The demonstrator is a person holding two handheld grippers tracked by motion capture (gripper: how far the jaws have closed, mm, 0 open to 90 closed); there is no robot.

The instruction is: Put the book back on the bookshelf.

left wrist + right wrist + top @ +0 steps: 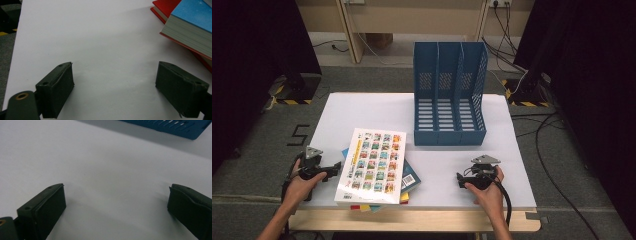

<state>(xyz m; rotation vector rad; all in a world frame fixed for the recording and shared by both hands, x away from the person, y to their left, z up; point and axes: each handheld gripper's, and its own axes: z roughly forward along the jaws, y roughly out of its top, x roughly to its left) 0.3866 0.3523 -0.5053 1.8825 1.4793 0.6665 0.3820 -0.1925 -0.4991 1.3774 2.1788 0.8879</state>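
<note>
A stack of books [374,167] lies at the front left of the white table [362,107], topped by a white book with a grid of coloured pictures. In the left gripper view the stack's blue book [193,23] and a red one show at the upper right. My left gripper [334,171] rests just left of the stack, jaws open over bare table [115,85]. A blue three-slot file holder [449,95] stands upright at the back centre; its base [172,127] shows in the right gripper view. My right gripper [460,179] sits at the front right, open and empty [116,207].
The table's front edge runs just under both hands. Black curtains hang on both sides, and cables [552,130] trail over the grey floor to the right. A light stand base [294,87] stands off the table's back left corner.
</note>
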